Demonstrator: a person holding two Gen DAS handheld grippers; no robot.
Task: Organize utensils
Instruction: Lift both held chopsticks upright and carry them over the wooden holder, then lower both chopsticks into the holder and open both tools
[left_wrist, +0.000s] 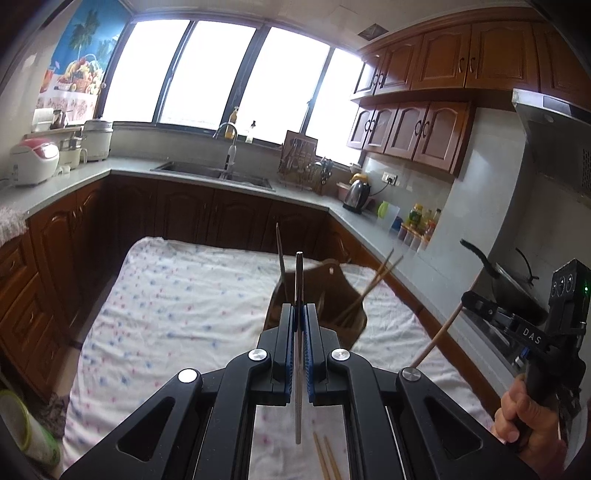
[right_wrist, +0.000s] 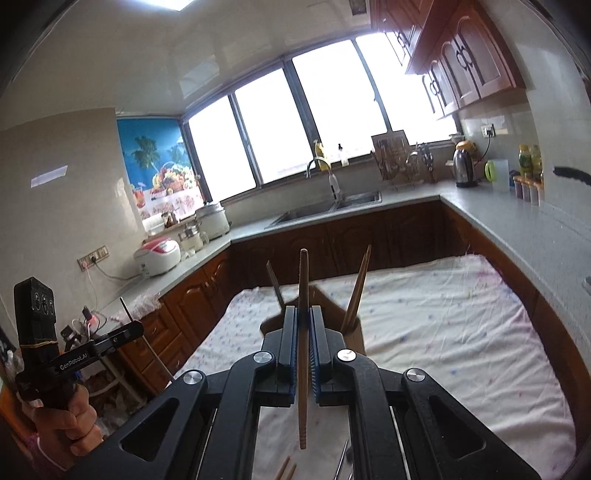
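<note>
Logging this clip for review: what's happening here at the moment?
A person holds a gripper in each hand over a cloth-covered table. The left gripper is shut on a metal chopstick; the right gripper is shut on a wooden chopstick. Both face a brown holder already containing chopsticks. More chopsticks lie on the cloth.

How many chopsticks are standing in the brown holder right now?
3: two wooden chopsticks leaning right in the brown holder, one dark chopstick leaning left. Grippers hide the holder's middle, so more may be unseen.
</note>
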